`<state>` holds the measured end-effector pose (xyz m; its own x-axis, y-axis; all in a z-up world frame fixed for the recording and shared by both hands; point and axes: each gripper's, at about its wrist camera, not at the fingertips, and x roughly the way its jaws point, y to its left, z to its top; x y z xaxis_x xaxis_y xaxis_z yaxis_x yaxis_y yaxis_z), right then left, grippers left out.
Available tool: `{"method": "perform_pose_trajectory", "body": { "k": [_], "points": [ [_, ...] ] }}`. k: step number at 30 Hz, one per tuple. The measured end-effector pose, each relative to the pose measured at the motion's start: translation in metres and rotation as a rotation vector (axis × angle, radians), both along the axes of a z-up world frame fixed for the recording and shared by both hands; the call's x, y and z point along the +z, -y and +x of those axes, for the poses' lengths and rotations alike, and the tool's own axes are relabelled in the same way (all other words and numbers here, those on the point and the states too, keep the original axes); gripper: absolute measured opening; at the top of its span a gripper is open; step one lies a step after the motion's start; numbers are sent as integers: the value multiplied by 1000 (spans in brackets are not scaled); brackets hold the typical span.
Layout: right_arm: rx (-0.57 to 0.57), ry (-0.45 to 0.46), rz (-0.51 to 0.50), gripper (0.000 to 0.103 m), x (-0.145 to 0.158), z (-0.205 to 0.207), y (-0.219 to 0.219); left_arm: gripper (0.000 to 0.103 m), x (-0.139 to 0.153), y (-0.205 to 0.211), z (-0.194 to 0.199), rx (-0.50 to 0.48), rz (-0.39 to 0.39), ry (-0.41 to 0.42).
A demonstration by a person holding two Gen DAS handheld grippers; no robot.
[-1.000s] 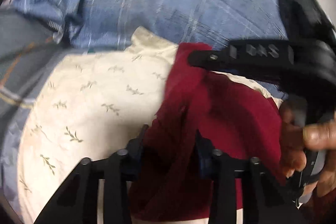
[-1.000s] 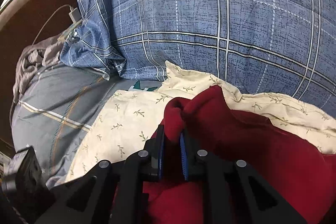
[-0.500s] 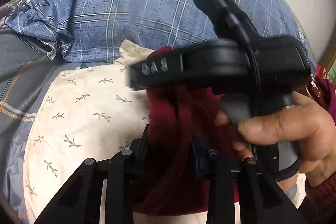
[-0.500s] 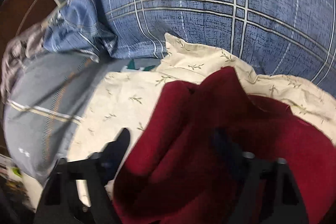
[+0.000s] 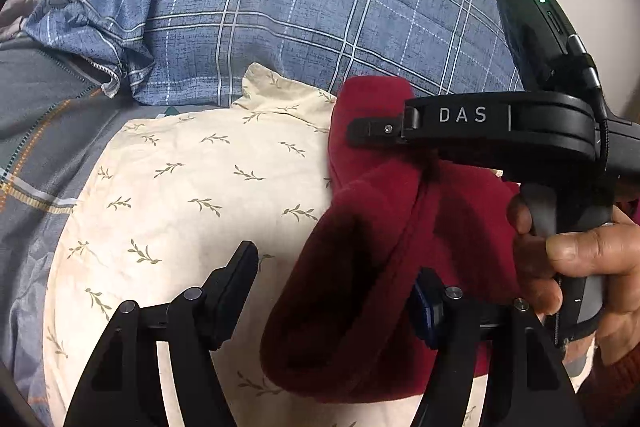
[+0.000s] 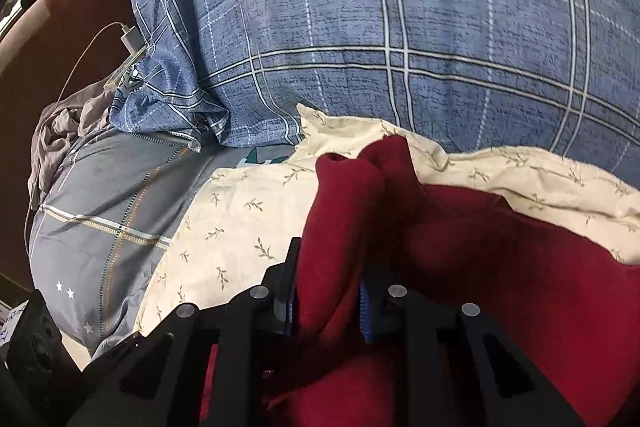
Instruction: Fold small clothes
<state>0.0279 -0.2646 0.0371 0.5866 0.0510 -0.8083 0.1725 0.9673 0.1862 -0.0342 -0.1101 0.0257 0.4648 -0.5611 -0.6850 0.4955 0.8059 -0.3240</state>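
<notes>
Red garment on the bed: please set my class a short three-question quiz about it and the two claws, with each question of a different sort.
1. True or false: the left claw is open.
2. The red garment lies on: A) a cream leaf-print cloth; B) a glass table; C) a wooden floor.
3. Which claw is shut on a fold of the garment?

Key: 1 true; 2 A; 3 the right claw.
</notes>
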Motion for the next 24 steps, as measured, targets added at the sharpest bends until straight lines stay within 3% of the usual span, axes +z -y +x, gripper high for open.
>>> {"method": "perform_pose_trajectory", "body": {
  "k": [12,14,18,24],
  "points": [
    [-11,20,34,23,-2,-12,9,62,1,6,-14,-5,34,42],
    [-5,22,30,23,0,-14,9,57,1,7,-18,-10,34,40],
    [0,35,37,21,9,-25,10,25,8,10,-23,-56,-12,3],
    [7,99,52,20,49,-57,25,20,42,24,-47,-115,-34,65]
  ]
}}
